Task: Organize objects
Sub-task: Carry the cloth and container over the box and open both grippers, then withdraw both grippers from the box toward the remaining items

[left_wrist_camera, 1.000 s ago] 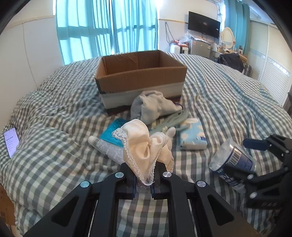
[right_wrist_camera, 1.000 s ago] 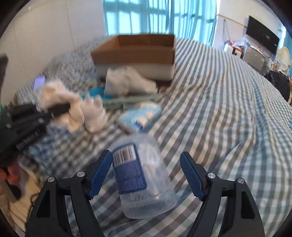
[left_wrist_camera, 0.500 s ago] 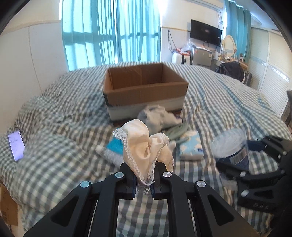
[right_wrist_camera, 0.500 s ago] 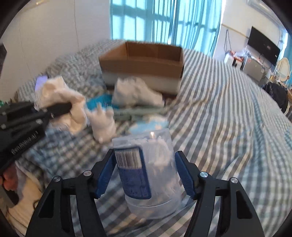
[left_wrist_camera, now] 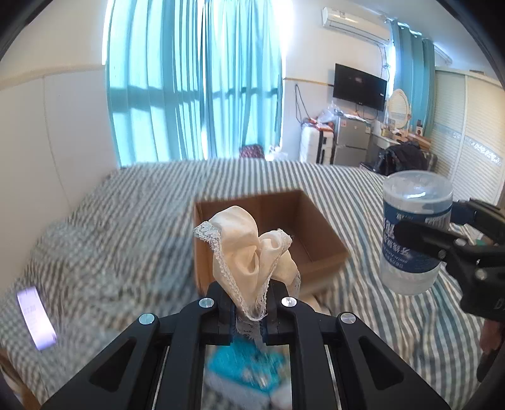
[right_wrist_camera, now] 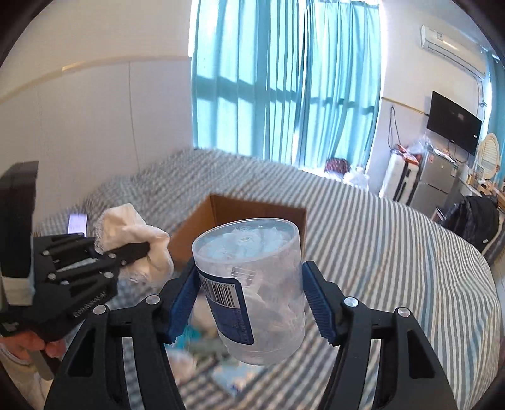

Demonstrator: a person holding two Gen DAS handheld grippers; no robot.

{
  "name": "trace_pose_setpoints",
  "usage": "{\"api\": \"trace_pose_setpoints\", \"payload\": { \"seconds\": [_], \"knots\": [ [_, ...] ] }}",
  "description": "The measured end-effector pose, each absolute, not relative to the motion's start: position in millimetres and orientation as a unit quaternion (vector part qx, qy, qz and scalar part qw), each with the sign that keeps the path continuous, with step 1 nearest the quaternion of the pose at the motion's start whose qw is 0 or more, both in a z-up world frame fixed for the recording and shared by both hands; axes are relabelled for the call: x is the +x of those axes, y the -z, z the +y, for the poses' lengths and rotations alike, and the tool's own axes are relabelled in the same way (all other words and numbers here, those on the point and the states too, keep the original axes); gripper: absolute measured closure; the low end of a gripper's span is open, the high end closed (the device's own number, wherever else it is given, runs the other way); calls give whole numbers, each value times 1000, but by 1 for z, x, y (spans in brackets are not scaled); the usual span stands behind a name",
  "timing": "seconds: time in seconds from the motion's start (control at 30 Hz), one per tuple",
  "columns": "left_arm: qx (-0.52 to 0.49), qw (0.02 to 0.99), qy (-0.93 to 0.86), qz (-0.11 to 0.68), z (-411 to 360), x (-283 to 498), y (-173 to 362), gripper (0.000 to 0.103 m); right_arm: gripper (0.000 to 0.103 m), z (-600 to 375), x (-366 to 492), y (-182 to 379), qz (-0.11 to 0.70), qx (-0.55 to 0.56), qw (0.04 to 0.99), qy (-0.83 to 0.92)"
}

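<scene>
Both of your grippers are loaded and held up above the grey-and-white checked bed (left_wrist_camera: 120, 239), with the open brown cardboard box (left_wrist_camera: 303, 220) just beyond them. Your left gripper (left_wrist_camera: 249, 310) is pinched tight on a crumpled cream cloth with a lace edge (left_wrist_camera: 249, 255). Your right gripper (right_wrist_camera: 249, 299) has its blue pads (right_wrist_camera: 317, 302) clamped on a clear plastic tub with a blue barcode label (right_wrist_camera: 252, 284), held upright and slightly tilted.

Teal curtains (left_wrist_camera: 192, 79) backlit by window; checked bed (left_wrist_camera: 104, 227); wall TV (left_wrist_camera: 359, 86); air conditioner (left_wrist_camera: 353, 20) above.
</scene>
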State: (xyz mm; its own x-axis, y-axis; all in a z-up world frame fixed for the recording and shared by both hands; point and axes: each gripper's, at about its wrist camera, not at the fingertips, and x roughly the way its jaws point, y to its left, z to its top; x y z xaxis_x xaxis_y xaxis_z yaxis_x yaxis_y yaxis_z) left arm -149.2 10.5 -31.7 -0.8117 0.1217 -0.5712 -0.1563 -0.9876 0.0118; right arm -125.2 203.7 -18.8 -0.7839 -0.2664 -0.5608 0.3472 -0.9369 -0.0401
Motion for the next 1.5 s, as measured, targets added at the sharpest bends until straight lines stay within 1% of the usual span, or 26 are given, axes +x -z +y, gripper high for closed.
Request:
{"api": "trace_pose_setpoints", "payload": {
  "seconds": [0.17, 0.33, 0.47, 0.7, 0.87, 0.97, 1.03, 1.07, 1.1, 1.13, 1.17, 1.2, 1.23, 1.27, 1.5],
  "knots": [
    [-287, 65, -955, 24, 7, -209, 22, 92, 39, 193, -179, 0, 66, 272, 166, 946],
    [-294, 61, -953, 25, 5, -258, 36, 92, 39, 180, -240, 7, 55, 276, 169, 944],
    [-308, 60, -949, 31, 6, -288, 56, 92, 39, 174, -281, 27, 46, 294, 175, 939],
    [-352, 69, -932, 45, 7, -323, 100, 92, 39, 169, -334, 83, 37, 342, 186, 920],
    [-367, 72, -926, 59, 10, -330, 121, 92, 39, 172, -344, 107, 31, 359, 196, 912],
    [-369, 79, -924, 57, 11, -331, 124, 92, 38, 175, -346, 116, 28, 367, 200, 908],
    [-367, 81, -925, 59, 12, -329, 123, 90, 38, 175, -347, 120, 26, 371, 199, 907],
    [-366, 80, -925, 60, 13, -329, 123, 87, 38, 175, -348, 120, 25, 372, 198, 907],
    [-366, 78, -925, 60, 14, -328, 122, 78, 38, 177, -346, 120, 25, 373, 196, 906],
    [-366, 79, -925, 59, 14, -327, 121, 73, 38, 178, -346, 118, 24, 372, 195, 907],
    [-366, 78, -926, 58, 14, -326, 120, 59, 37, 179, -345, 115, 21, 368, 193, 909],
    [-363, 73, -927, 57, 13, -324, 118, 41, 36, 179, -341, 110, 18, 361, 193, 912],
    [-359, 66, -929, 56, 12, -322, 116, 35, 32, 179, -338, 105, 17, 357, 193, 914],
    [-355, 61, -931, 54, 11, -320, 113, 32, 29, 180, -336, 100, 17, 351, 191, 916],
    [-345, 49, -937, 25, -3, -298, 80, 25, 27, 184, -306, 54, 14, 317, 170, 933]
  ]
}}
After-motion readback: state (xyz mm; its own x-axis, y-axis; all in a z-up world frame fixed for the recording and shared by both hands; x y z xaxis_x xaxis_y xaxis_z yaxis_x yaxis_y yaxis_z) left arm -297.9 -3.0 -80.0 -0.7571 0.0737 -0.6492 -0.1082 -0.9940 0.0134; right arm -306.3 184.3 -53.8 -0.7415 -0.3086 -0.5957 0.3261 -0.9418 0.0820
